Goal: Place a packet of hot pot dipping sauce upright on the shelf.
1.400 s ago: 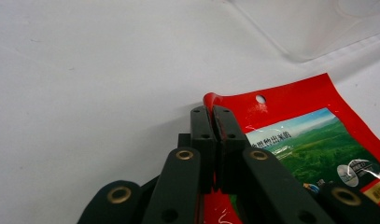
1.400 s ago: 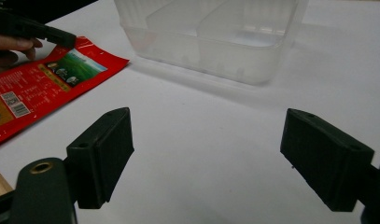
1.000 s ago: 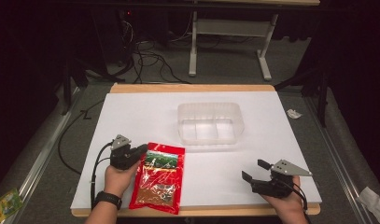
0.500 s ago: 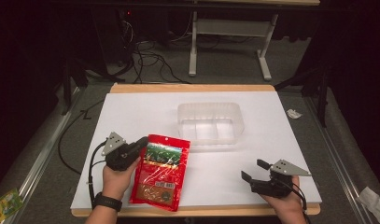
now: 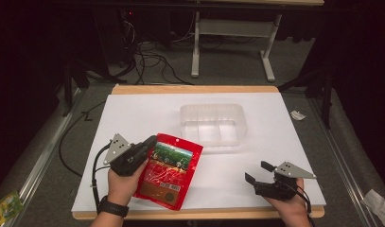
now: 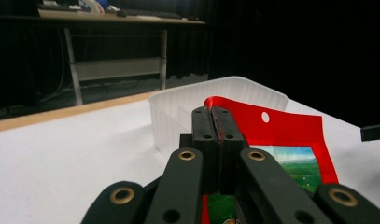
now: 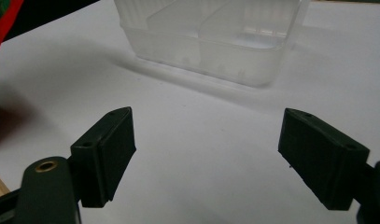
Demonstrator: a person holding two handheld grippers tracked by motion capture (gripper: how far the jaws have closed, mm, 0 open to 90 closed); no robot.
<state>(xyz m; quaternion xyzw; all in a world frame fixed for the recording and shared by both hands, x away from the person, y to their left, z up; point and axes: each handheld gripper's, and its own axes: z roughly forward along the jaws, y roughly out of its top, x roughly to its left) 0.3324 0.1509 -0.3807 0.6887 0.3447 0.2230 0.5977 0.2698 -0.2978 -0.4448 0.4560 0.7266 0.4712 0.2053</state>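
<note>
Your left tongs (image 5: 150, 142) are clamped shut on the upper left corner of the red foil snack pouch with the green landscape picture (image 5: 169, 169), and in the left gripper view you can see the two black jaws pressed together with the red seam (image 6: 214, 122) pinched between them, just beside the round hang hole (image 6: 265, 116). The pouch sits at the near left of the white table (image 5: 133, 113), its top edge lifted and tilted toward the clear plastic divided container (image 5: 213, 124), which stands just beyond it at the middle of the table. Judge the pouch as light, thin and floppy: the glossy film looks slippery and the loose contents would likely slump to the low end, so the flat sealed border you hold is the sound place to grip, not the soft belly. Your left hand (image 5: 123, 182) wraps the gripper body from below, forearm coming in low from the near edge, wrist turned so the jaws point up and to the right. Your right tongs (image 5: 258, 171) rest low near the right front of the table, jaws wide apart and holding nothing, pointed toward the container (image 7: 211, 39), well apart from the pouch
</note>
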